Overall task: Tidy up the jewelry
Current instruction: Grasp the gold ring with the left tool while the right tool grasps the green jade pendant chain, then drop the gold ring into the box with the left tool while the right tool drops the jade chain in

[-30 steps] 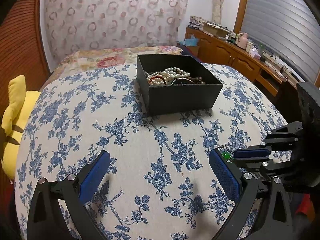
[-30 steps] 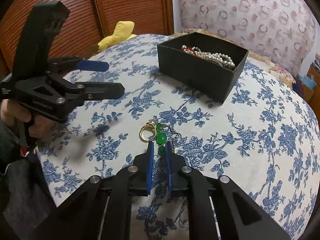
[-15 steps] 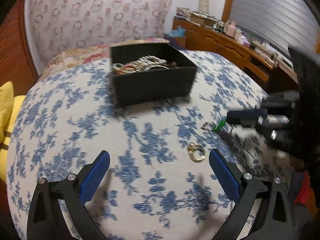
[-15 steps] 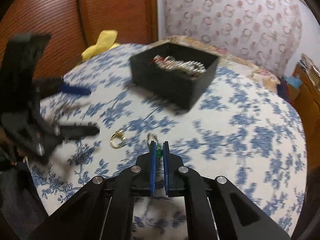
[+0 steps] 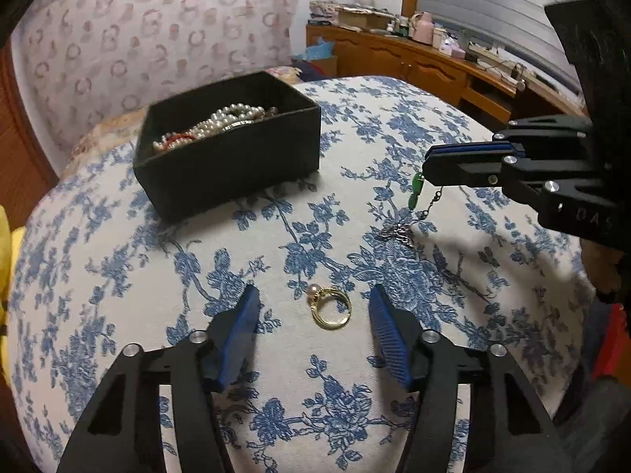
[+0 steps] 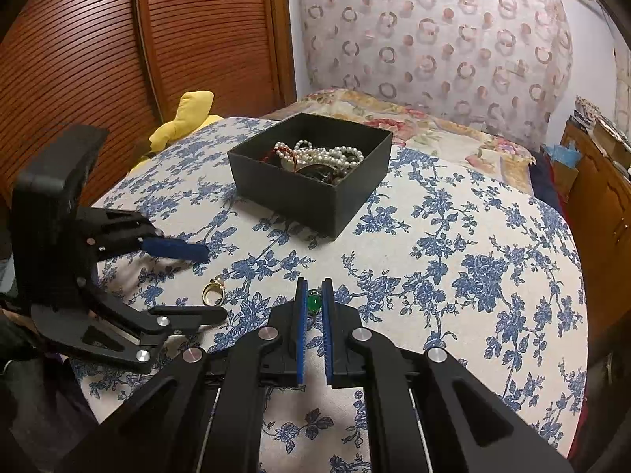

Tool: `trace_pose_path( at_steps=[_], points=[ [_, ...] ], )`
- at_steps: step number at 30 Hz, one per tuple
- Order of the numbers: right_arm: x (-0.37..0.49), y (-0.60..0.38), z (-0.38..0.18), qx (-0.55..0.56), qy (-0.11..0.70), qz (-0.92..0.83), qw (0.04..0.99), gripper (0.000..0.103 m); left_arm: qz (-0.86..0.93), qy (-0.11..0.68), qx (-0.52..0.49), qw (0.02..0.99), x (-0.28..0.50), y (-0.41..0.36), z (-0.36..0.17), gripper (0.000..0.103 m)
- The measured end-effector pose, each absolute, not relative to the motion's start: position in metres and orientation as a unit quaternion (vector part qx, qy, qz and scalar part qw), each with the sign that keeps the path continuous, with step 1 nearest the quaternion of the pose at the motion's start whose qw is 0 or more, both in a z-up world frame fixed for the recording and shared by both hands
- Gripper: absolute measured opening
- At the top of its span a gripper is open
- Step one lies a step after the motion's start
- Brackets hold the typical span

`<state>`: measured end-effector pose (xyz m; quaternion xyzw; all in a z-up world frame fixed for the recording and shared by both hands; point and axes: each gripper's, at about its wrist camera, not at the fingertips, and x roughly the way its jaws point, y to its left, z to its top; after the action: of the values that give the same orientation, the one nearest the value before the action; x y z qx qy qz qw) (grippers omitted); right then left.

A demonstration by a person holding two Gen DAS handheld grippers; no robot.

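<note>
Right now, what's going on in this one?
A person with a gripper in each hand is tidying jewelry on a blue-flowered cloth. The right gripper is shut on a green-beaded chain, its lower end trailing on the cloth. The left gripper has just been closing around a gold pearl ring lying flat between its pads, not yet gripped. A black box behind already holds pearl strands.
</note>
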<state>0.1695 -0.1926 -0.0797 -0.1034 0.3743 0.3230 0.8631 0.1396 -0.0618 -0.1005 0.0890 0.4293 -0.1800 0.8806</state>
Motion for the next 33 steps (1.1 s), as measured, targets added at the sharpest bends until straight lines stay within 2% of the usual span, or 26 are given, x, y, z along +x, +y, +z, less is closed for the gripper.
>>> trace_pose_path(
  at_steps=[2,4,6,12,26,33],
  points=[
    [0.169,-0.192,-0.08,-0.104,0.374,0.324,0.863,0.008,-0.18,0.426,0.091,0.882,0.138,-0.062,-0.1,0.045],
    [0.168,-0.191,-0.079,-0.105,0.373,0.327,0.862,0.008,-0.179,0.424,0.086,0.883,0.138,-0.06,-0.1,0.03],
    [0.169,-0.189,-0.079,-0.105,0.372,0.327,0.862,0.008,-0.179,0.423,0.084,0.884,0.139,-0.058,-0.099,0.022],
    [0.172,-0.185,-0.073,-0.107,0.366,0.331,0.863,0.008,-0.18,0.421,0.062,0.887,0.144,-0.048,-0.095,0.022],
    [0.204,-0.168,0.004,-0.105,0.281,0.353,0.886,0.008,-0.151,0.36,0.04,0.92,0.187,-0.024,-0.042,0.022],
    [0.228,-0.149,0.016,-0.114,0.269,0.365,0.884,0.008,-0.14,0.358,0.033,0.922,0.218,-0.013,-0.037,0.022]
  ],
)
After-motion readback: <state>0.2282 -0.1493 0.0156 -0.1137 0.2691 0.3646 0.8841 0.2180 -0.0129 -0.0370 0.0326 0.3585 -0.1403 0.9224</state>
